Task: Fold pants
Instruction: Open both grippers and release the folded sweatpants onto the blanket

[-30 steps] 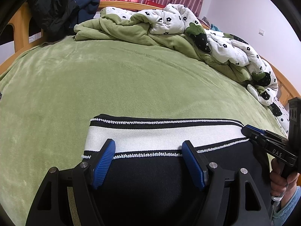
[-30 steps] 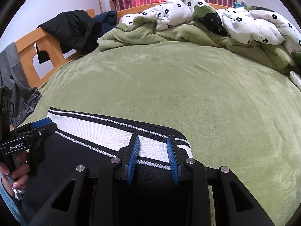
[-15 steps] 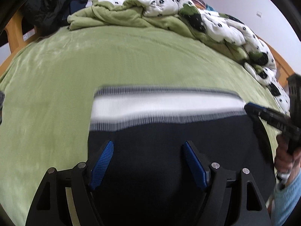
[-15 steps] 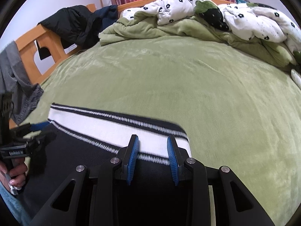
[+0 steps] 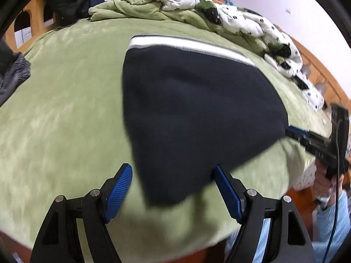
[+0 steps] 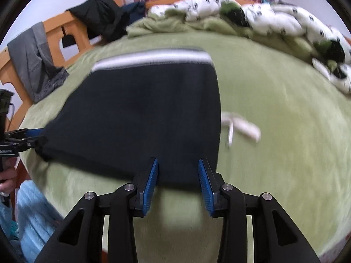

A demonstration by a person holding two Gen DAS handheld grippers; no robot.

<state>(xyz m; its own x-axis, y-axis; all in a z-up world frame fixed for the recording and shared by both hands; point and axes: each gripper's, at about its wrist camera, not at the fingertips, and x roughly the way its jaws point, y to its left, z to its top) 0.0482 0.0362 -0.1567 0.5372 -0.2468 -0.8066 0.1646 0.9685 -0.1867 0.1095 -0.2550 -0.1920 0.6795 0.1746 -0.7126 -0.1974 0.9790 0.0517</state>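
Left gripper (image 5: 171, 182) apart, right gripper (image 6: 177, 175) opening; pants (image 6: 140, 114) flat, quilt (image 6: 274, 19) beyond.

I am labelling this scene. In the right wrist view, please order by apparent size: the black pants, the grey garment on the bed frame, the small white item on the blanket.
1. black pants, clearly the largest
2. grey garment
3. small white item, blurred and nearer the camera, yet smallest

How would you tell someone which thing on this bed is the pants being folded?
Start at the green bed. The pants lie flat in front of the heaped quilt. They are the dark piece with a white waistband, unlike the grey garment draped over the bed frame.
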